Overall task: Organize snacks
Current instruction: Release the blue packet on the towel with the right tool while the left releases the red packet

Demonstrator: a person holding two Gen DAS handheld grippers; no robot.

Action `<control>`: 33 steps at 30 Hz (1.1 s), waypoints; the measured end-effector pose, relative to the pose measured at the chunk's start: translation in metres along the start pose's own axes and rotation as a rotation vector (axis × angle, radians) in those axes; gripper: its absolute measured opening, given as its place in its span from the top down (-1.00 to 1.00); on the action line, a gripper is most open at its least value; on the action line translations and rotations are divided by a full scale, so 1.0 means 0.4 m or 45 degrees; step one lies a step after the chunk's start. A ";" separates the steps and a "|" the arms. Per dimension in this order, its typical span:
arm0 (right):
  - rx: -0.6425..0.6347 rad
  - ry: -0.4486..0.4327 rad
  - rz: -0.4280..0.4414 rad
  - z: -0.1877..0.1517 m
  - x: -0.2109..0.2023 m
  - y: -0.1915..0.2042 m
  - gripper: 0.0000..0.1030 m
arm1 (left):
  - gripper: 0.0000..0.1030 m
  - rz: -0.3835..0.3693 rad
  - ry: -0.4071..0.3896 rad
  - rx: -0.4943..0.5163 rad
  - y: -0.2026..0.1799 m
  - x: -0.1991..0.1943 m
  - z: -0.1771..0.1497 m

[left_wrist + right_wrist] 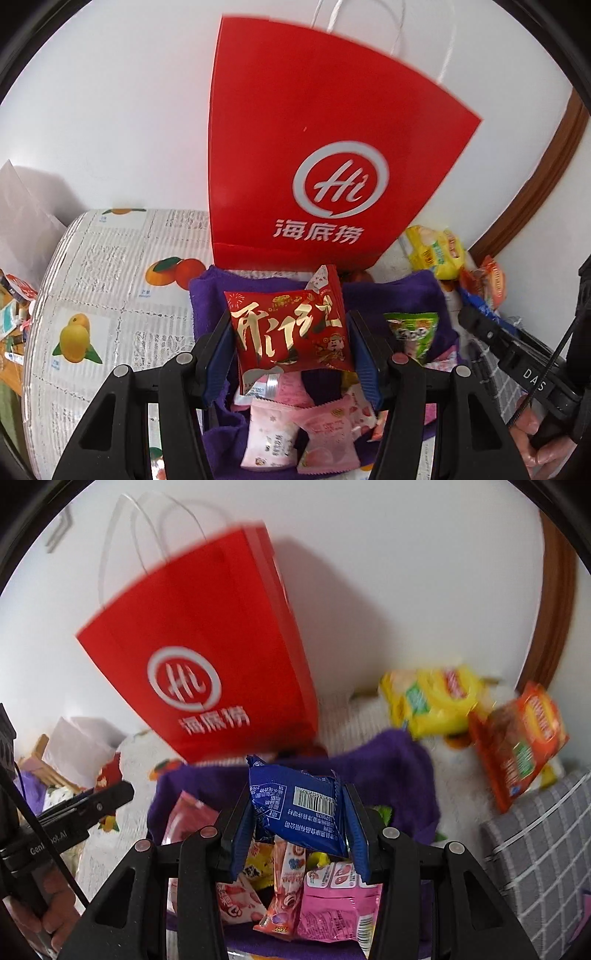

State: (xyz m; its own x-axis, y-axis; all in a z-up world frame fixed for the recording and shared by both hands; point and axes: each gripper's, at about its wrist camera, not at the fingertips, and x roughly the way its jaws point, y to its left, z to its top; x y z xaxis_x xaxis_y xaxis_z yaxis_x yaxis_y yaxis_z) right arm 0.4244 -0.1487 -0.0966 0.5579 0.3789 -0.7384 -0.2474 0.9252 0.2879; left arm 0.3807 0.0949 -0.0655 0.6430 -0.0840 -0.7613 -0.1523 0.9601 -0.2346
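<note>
My left gripper point(290, 332) is shut on a red snack packet with gold writing point(291, 332), held above a purple cloth point(207, 295) strewn with pink snack packets point(328, 435) and a green one point(413, 332). My right gripper point(299, 812) is shut on a blue snack packet with a barcode point(299, 808), held above the same purple cloth point(388, 768) and several pink and red packets point(340, 904). A red paper bag with white handles point(314, 147) stands upright behind the cloth; it also shows in the right wrist view point(207, 646), blurred.
Yellow chip bag point(436, 251) and orange-red chip bag point(487, 280) lie at the back right, also in the right wrist view point(432, 701) point(521, 738). Fruit-print tablecloth point(110, 295) covers the table. A grey checked cloth point(535, 849) is at right. White wall behind.
</note>
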 end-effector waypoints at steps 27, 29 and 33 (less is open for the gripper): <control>-0.127 0.243 -0.085 -0.017 0.093 -0.045 -0.13 | -0.09 -0.057 0.180 -0.044 -0.012 0.115 -0.031; -0.123 0.218 -0.087 -0.012 0.077 -0.048 -0.16 | -0.10 -0.074 0.181 -0.048 -0.012 0.117 -0.031; -0.130 0.190 -0.076 -0.004 0.047 -0.049 -0.19 | -0.12 -0.116 0.186 -0.044 -0.019 0.121 -0.034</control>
State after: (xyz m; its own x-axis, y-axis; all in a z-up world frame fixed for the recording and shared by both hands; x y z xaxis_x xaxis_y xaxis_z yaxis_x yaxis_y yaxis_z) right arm 0.4383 -0.1596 -0.1172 0.4518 0.3092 -0.8368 -0.3009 0.9359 0.1834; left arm 0.4028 0.0801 -0.1086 0.5395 -0.2107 -0.8152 -0.1254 0.9372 -0.3253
